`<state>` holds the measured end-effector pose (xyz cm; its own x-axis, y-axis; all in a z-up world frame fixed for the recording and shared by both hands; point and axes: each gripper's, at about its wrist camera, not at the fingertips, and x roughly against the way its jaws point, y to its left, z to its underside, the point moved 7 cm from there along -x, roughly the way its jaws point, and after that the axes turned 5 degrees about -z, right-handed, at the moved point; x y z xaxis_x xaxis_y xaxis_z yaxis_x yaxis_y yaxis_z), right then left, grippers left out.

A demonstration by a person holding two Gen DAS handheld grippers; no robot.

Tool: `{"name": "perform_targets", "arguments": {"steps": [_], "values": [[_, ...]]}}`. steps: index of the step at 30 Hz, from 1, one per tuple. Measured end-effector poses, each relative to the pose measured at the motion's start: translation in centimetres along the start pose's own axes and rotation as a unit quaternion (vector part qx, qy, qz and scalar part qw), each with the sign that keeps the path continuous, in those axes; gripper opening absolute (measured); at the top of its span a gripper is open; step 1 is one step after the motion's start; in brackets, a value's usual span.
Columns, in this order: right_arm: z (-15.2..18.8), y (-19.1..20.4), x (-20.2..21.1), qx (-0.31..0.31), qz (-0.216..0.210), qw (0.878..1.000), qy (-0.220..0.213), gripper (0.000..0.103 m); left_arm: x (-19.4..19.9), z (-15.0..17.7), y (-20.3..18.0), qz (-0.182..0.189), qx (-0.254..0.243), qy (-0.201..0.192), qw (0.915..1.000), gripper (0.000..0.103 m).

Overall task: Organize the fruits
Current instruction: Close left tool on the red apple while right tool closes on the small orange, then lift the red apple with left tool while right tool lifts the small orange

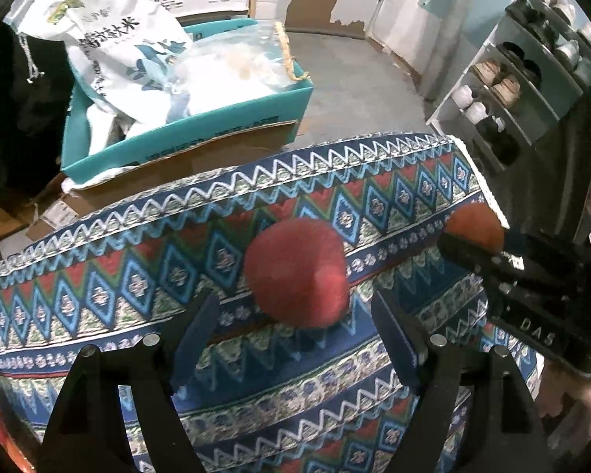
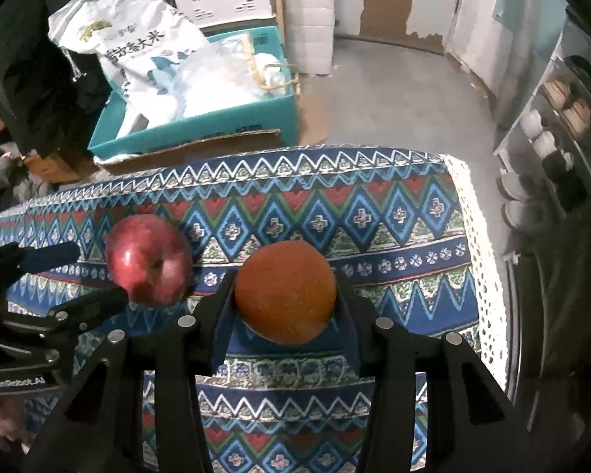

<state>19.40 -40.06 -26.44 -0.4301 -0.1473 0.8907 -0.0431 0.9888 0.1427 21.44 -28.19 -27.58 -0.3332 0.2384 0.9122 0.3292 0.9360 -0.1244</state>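
Patterned tablecloth (image 2: 374, 205): orange (image 2: 285, 291) gripped near right edge; apple (image 2: 149, 258) beside.

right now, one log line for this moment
left gripper: open, at apple | right gripper: shut on orange | surface: patterned cloth

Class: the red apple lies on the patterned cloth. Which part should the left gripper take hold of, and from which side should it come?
Grip the red apple across its widest middle. It is round, with its dimpled end facing the left gripper, so the flanks give even contact. Come straight ahead, low over the cloth, probably staying left of the orange.
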Motion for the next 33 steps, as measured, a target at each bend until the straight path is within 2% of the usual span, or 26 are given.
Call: {"name": "perform_targets", "arguments": {"steps": [16,18,20,23,28,33], "values": [[0.5,-1.4,-1.7,-0.023,-0.005,1.0,0.009,0.045,-4.2,-1.0,-0.7,0.014,0.024,0.021,0.9994,0.081],[0.5,-1.5,-1.9,-0.025,-0.005,1.0,0.01,0.045,-4.5,-0.9,-0.6,0.012,0.025,0.024,0.9993,0.069],[0.6,-1.4,-2.1,-0.027,-0.006,1.0,0.012,0.045,-4.7,-0.8,-0.5,0.02,0.024,0.029,0.9991,0.062],[0.6,-1.2,-2.3,-0.024,-0.006,1.0,0.014,0.045,-4.7,-0.7,-0.5,0.023,0.018,0.022,0.9993,0.062],[0.7,-0.9,-2.4,-0.022,-0.006,1.0,0.015,0.045,-4.4,-0.4,-0.5,0.003,0.004,0.01,0.9999,0.062],[0.7,-0.5,-2.1,-0.02,-0.006,1.0,0.012,0.045,-3.3,-0.2,0.0,-0.001,-0.001,-0.002,1.0,0.062]]}}
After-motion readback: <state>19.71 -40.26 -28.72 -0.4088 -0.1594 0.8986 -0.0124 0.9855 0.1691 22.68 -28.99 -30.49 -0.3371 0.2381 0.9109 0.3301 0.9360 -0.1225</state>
